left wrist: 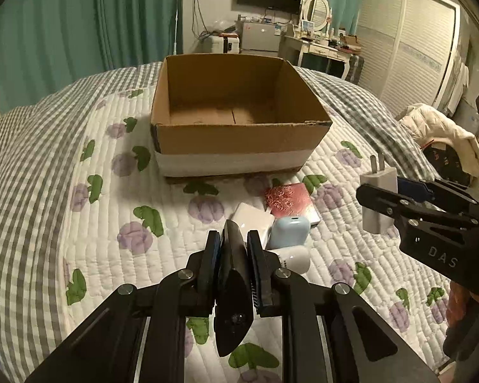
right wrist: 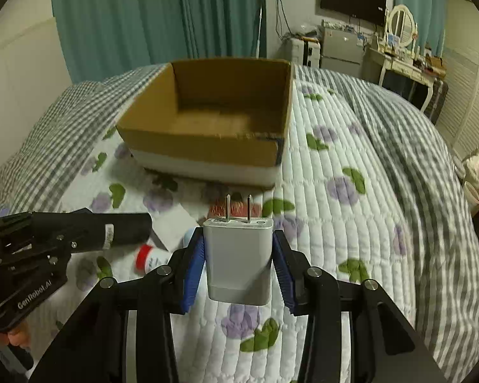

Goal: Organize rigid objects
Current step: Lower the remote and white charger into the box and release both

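Observation:
An open cardboard box (left wrist: 239,134) stands on the quilted bed, also in the right wrist view (right wrist: 207,146); its inside looks bare. My left gripper (left wrist: 234,242) is shut on a black wedge-shaped object (left wrist: 233,287), held above the quilt short of the box; it shows in the right wrist view (right wrist: 124,228). My right gripper (right wrist: 238,255) is shut on a white plug charger (right wrist: 238,261), prongs pointing up, to the box's right front; it shows in the left wrist view (left wrist: 378,204).
On the quilt before the box lie a red patterned card case (left wrist: 290,201), a white flat pack (left wrist: 250,218), a pale blue case (left wrist: 289,231) and a white bottle (left wrist: 295,260). A pile of clothes (left wrist: 440,137) lies at the right.

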